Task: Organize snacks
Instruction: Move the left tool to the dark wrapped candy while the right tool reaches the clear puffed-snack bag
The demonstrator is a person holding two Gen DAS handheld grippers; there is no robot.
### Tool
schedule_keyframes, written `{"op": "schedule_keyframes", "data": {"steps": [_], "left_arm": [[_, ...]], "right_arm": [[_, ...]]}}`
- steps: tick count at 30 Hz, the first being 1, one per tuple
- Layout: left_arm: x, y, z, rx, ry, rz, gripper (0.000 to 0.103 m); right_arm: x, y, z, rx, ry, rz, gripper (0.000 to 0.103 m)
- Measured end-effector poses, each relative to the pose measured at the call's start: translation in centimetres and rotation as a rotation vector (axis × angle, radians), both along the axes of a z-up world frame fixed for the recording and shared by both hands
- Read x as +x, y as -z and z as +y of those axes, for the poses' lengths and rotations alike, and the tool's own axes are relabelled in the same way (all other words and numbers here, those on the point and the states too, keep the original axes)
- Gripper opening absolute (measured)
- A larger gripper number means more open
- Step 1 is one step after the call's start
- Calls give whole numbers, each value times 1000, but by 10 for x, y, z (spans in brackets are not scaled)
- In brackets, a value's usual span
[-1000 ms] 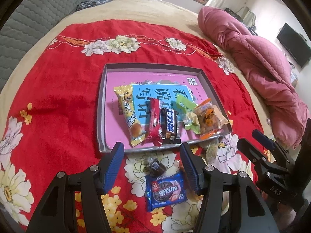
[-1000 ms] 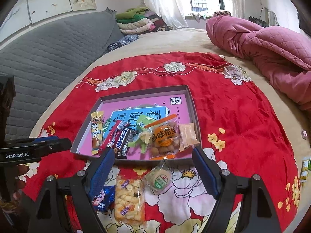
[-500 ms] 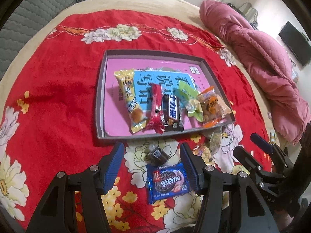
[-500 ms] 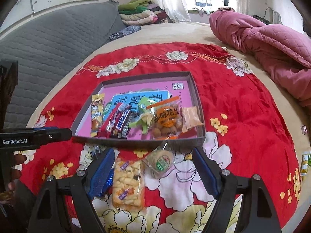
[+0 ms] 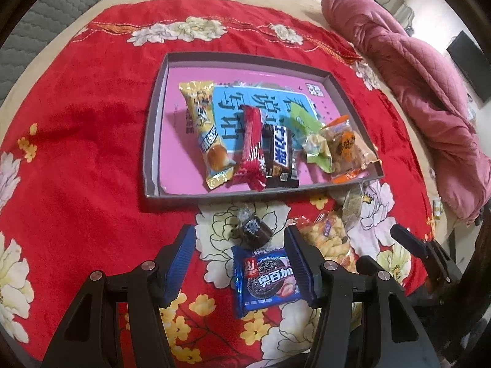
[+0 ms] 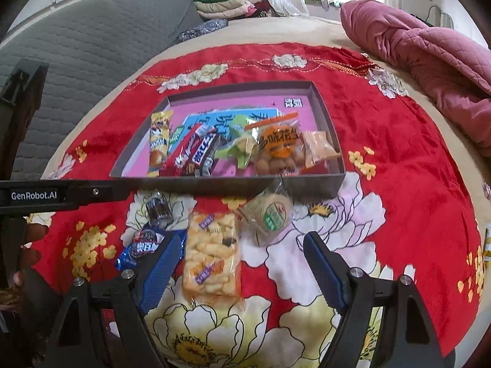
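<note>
The likeliest slip, to my eye, was a bad pinch on crinkly film: the blue cookie packet lay flat on the plush red floral blanket, so pads closing on it could skate over the glossy wrapper or gather the soft pile beneath instead. The left hand-held gripper stood partly open and empty, low in the centre of its frame, its ribbed blue pads either side of that packet's upper end, with a small dark round wrapped sweet just above it between the tips; closing there could catch both at once, or nudge the sweet away. The right hand-held gripper stood wide open, also holding nothing, low in its own frame, with a clear bag of pale puffed pieces lying inside its left pad and a round cake in clear wrap above it, resting right against the near wall of the box. A hard squeeze would likely crush the brittle puffs. The two tools were close together, so they might foul each other. The shallow grey cardboard box with its pink printed floor sat mid-frame, holding long foil bars and crumpled bags bunched along its lower right; its thin wall could catch a packet carried in too low.
</note>
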State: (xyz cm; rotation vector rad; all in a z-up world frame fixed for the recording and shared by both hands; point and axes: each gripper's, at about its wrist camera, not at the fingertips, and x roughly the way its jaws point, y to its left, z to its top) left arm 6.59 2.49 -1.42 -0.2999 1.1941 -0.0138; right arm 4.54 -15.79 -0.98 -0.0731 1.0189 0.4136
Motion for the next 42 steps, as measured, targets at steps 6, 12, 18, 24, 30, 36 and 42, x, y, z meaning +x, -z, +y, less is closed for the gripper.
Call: {"op": "schedule_keyframes", "data": {"steps": [6,12,18,24,30,36,42], "left_arm": [[0,9,0,4,-7,17,61],[2,16,2,6,-14,29,61],[2,23,3,-5,-21,44,61],[5,31,5,-14,-43,55,61],[10,41,6,-35,-65,75,61],[14,49,3,-52,-69,87,61],[19,53,1,-59,-84,84,61]], "right_arm": [[-5,7,6,-20,-19,13,81],[-8,13,12,-33,-37,27,81],[-9,21,19,-50,-52,40,81],[-8,26,20,-57,-45,52,81],[-6,32,20,-68,-39,64,81],[-4,39,22,-112,-29,70,81],[-5,44,30,-169,-40,52,80]]}}
